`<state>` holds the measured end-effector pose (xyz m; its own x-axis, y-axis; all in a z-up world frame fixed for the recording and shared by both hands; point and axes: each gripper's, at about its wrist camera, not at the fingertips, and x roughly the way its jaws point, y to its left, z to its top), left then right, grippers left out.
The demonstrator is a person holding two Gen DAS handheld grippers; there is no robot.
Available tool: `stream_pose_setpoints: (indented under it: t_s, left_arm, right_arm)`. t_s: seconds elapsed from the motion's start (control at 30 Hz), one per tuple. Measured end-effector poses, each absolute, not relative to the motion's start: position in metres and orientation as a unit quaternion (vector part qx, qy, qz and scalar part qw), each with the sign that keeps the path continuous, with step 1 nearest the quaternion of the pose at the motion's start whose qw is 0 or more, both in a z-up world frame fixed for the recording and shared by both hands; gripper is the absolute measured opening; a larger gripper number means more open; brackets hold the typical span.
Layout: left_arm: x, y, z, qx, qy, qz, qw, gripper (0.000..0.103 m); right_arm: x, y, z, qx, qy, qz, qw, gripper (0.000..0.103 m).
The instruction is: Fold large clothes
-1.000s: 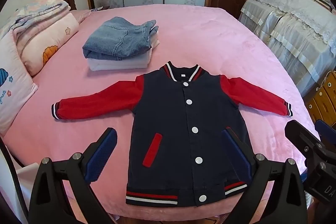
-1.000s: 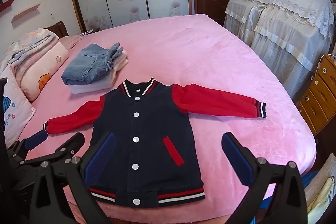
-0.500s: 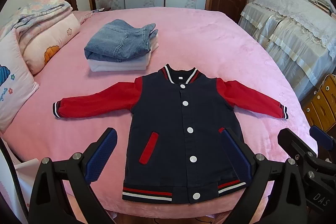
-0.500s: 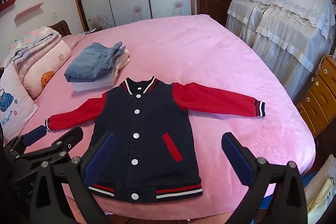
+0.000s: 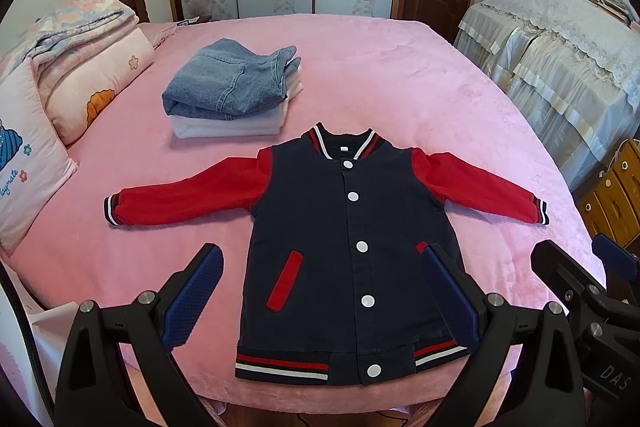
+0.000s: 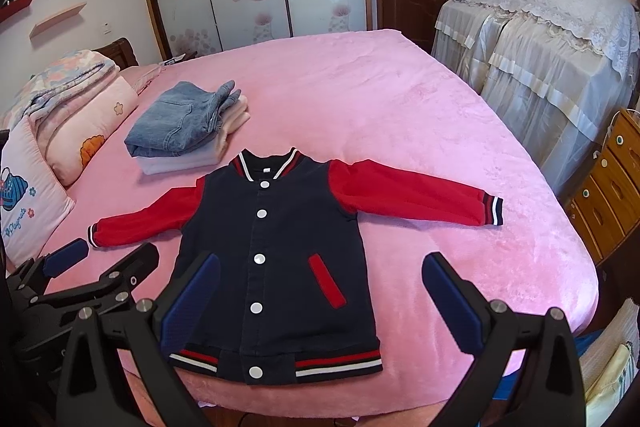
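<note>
A navy jacket with red sleeves (image 5: 344,247) (image 6: 276,259) lies flat and buttoned on the pink bed (image 5: 400,79) (image 6: 360,87), sleeves spread out, hem at the near edge. My left gripper (image 5: 320,295) hovers open above the hem, nothing between its blue pads. My right gripper (image 6: 320,299) is open too, over the jacket's lower right half, holding nothing. In the left wrist view the right gripper (image 5: 592,275) shows at the right edge; in the right wrist view the left gripper (image 6: 100,263) shows at the lower left.
A folded stack, denim (image 5: 228,83) (image 6: 184,119) on top of pale garments, sits behind the jacket's left shoulder. Pillows and a quilt (image 5: 72,67) line the left side. Lace-covered furniture (image 6: 540,47) and a wooden drawer unit (image 6: 612,187) stand to the right of the bed.
Both grippers have drawn back and risen slightly, so the jacket appears smaller and farther off in both views. The jacket itself has not moved. Both stay open.
</note>
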<state>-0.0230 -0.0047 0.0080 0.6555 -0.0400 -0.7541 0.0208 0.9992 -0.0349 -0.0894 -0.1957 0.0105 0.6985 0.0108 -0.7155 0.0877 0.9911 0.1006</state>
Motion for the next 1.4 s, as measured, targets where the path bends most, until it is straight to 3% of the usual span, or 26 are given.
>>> stream_pose_setpoints:
  t_s: [1.4]
  left_arm:
    - [0.005,-0.018,0.009,-0.014,0.404,-0.014,0.915,0.098]
  right_arm:
    - [-0.06,-0.221,0.004,0.077,0.389,-0.018,0.918,0.102]
